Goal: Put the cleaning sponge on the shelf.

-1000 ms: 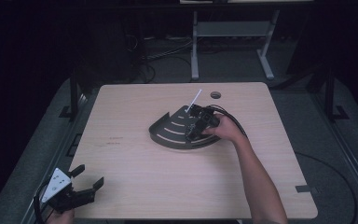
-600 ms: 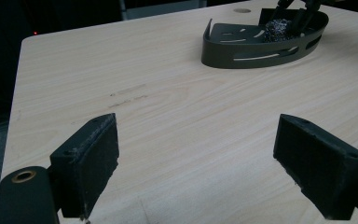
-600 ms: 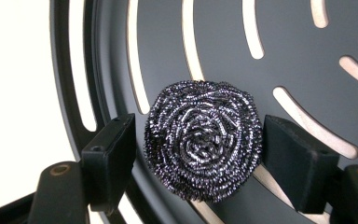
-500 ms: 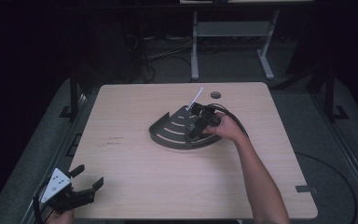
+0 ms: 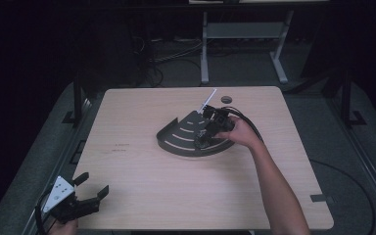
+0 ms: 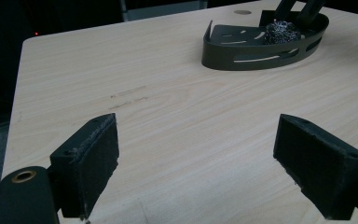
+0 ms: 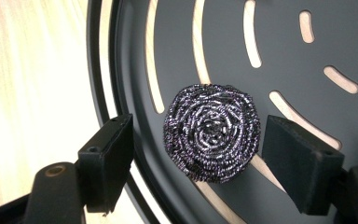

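Dark surroundings framed the light wooden table [image 5: 142,196], beyond which the high view showed a grey metal stand [image 5: 245,34] and loose cables on the floor. From above I saw my right gripper [image 5: 206,134] lowered into a dark, fan-shaped slotted tray [image 5: 176,138] near the table's far centre, a white stick [image 5: 208,98] jutting up just beyond the tray's far corner, and a small round dark mark [image 5: 226,99] on the tabletop near it. What the tray held was too small to make out there; the right gripper view resolved it as a coiled steel-wool scourer [image 7: 212,131] lying on the tray floor [image 7: 279,56], close to the curved rim. My right gripper [image 7: 198,154] had just been opening: its jaws stood apart on either side of the scourer, the right pad [image 7: 298,158] close beside it and the left pad [image 7: 107,158] clear of it out over the rim, neither pressing it. The left gripper view showed the tray [image 6: 242,58] from the side, across the table, with the scourer [image 6: 282,32] sitting inside against its wall. My left gripper [image 5: 85,191] hung at the near left corner of the table, jaws spread wide over bare wood, holding nothing.
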`<state>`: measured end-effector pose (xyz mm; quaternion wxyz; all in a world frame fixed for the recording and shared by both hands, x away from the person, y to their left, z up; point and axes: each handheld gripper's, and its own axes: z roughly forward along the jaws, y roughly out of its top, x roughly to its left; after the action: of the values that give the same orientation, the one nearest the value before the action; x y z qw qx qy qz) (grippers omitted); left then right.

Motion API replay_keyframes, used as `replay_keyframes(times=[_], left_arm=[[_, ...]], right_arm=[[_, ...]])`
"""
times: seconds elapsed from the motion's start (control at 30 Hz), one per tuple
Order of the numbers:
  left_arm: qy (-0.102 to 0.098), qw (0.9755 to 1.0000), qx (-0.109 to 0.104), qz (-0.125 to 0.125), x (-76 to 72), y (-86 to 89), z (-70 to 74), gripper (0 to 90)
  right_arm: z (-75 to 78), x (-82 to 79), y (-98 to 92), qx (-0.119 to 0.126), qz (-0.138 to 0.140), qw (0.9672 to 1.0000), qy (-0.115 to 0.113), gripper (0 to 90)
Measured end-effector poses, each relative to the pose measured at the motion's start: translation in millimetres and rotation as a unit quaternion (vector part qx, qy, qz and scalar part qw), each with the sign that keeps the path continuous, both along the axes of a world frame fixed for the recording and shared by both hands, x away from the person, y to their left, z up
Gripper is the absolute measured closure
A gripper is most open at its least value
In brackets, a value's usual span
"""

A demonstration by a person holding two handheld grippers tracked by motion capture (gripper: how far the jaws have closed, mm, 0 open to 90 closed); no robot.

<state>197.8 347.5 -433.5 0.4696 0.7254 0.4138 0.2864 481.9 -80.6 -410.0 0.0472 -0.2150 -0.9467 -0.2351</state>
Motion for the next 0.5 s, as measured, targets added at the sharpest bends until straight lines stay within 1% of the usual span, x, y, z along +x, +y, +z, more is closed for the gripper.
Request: replay_keyframes(times=[0.17, 0.23, 0.3, 0.33, 0.43, 0.47, 0.5], left_arm=[[0.001, 1.0, 0.002, -0.001, 0.4, -1.6, -0.9, 13.3], [0.002, 1.0, 0.001, -0.001, 0.6, -1.8, -0.7, 13.3], [0.002, 1.0, 0.001, -0.002, 0.9, -1.9, -0.5, 13.3], [0.002, 1.0, 0.0, -0.003, 1.0, -2.2, -0.4, 13.3], [0.001, 1.0, 0.005, -0.004, 0.8, -2.9, -0.3, 13.3], [0.001, 1.0, 0.005, -0.004, 0.8, -2.9, -0.3, 13.3], [0.0, 1.0, 0.004, -0.003, 0.7, -2.4, 0.4, 13.3]], right_arm=[[5.4, -3.1, -2.0, 0.004, 0.002, 1.0, -0.006, 24.2], [7.3, -4.1, -2.6, 0.007, 0.002, 1.0, -0.005, 23.5], [8.3, -5.4, -2.7, 0.006, -0.001, 1.0, -0.008, 22.0], [8.2, -5.8, -2.6, 0.006, 0.0, 1.0, -0.004, 21.9], [7.6, -8.1, -1.8, -0.005, 0.001, 1.0, -0.004, 21.4], [7.6, -8.1, -1.8, -0.005, 0.001, 1.0, -0.004, 21.4], [9.3, -10.3, -3.0, 0.0, 0.001, 1.0, -0.009, 21.7]])
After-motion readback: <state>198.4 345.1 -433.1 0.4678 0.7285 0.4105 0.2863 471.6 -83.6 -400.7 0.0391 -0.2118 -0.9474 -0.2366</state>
